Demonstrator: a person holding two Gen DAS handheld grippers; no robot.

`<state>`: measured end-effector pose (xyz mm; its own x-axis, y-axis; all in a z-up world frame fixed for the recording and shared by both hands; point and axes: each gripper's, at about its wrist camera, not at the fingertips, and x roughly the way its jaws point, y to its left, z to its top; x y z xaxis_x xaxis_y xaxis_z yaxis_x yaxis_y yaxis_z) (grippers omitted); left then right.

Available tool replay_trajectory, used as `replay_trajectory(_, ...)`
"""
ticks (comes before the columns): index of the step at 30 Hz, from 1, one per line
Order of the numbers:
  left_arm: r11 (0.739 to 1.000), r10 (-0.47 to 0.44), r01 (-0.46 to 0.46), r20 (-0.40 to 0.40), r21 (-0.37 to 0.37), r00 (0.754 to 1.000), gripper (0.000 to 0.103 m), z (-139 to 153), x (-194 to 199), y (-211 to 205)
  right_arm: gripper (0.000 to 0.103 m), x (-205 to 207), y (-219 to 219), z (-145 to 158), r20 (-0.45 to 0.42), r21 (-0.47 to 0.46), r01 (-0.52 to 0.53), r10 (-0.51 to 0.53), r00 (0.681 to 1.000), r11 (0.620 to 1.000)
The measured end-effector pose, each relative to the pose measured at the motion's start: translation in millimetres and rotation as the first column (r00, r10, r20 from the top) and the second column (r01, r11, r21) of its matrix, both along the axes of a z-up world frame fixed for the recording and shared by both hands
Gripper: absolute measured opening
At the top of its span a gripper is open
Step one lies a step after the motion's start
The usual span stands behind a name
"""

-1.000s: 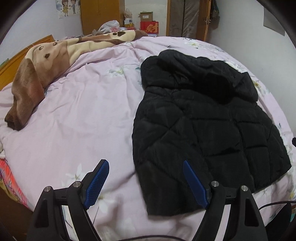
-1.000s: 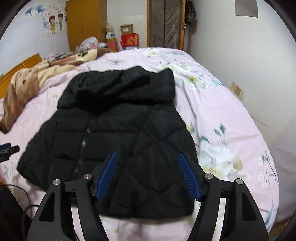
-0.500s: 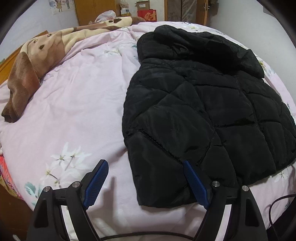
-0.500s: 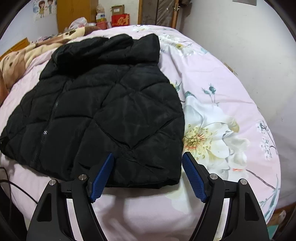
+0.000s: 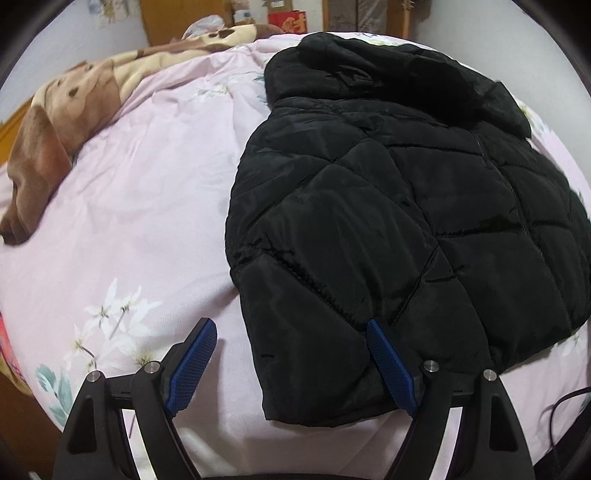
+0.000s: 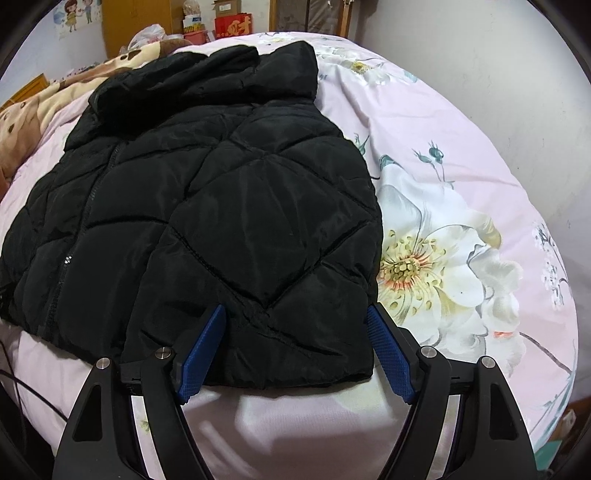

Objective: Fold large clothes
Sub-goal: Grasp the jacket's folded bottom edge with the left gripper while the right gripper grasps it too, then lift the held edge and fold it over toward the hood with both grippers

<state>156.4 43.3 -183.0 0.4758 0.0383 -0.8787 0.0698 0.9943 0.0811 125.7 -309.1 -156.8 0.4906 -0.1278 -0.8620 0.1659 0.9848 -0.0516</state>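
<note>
Both grippers have dropped closer to the bed since a second ago; the jacket hem now fills the lower part of each view.

Left gripper (image 5: 291, 363): jaws wide, nothing pinched. The hem's left corner sits between the blue pads (image 5: 192, 363); the right pad overlaps the fabric in view, contact not clear.

Right gripper (image 6: 295, 354): jaws wide, a bit wider than a second ago, nothing clamped. The hem's right corner lies between the pads; right pad sits at the jacket's side edge.

Black quilted jacket (image 6: 207, 206) lies flat on the pink floral bedsheet (image 6: 461, 147), front up, zipper closed, hood at the far end, hem nearest the grippers.

Brown-and-cream blanket (image 5: 70, 118) is bunched along the sheet's far left, well apart from the jacket. Red box (image 6: 232, 24) and wooden wardrobe stand behind the bed.
</note>
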Motion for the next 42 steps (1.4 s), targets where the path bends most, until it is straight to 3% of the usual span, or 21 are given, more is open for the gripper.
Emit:
replay_trajectory(3, 0.999, -0.039, 0.039, -0.007, -0.003, 0.999, 0.059, 2.0, -1.7, -10.4, 0.074, 1.0, 3.9, -1.7, -0.009, -0.015, 0.004, -0.004, 1.000, 1.000)
replay_trajectory(8, 0.995, -0.061, 0.060, 0.008, 0.083, 0.998, 0.043, 7.6, -8.3, -26.7, 0.049, 2.3, 10.4, 2.0, -0.011, -0.050, 0.000, -0.001, 1.000, 0.999)
replay_trajectory(13, 0.999, -0.026, 0.026, 0.005, 0.037, 1.000, 0.030, 18.8, -11.4, -21.3, 0.039, -7.3, 8.4, 9.7, 0.015, -0.026, -0.005, 0.006, 1.000, 1.000)
replay_trajectory(16, 1.000, -0.018, 0.018, 0.023, 0.023, 1.000, 0.024, 27.0, -14.5, -18.2, 0.027, -14.4, 8.7, 16.7, 0.039, -0.016, 0.000, 0.001, 0.999, 1.000)
replay_trajectory(23, 0.999, -0.031, 0.031, 0.057, -0.004, 0.998, 0.021, 53.2, -27.4, -16.3, 0.018, -30.9, 3.7, 44.7, 0.102, 0.013, -0.015, 0.014, 0.995, 1.000)
replay_trajectory(31, 0.996, -0.056, 0.061, 0.078, -0.063, 0.995, 0.020, 91.3, -63.9, -1.0, 0.017, -63.2, 6.5, 84.7, 0.168, 0.029, -0.043, 0.037, 0.985, 0.999)
replay_trajectory(42, 0.990, -0.096, 0.109, 0.135, -0.088, 0.986, 0.020, 132.4, -118.8, 12.4, 0.016, -109.2, 20.0, 135.0, 0.222, 0.002, -0.089, 0.086, 0.971, 0.996)
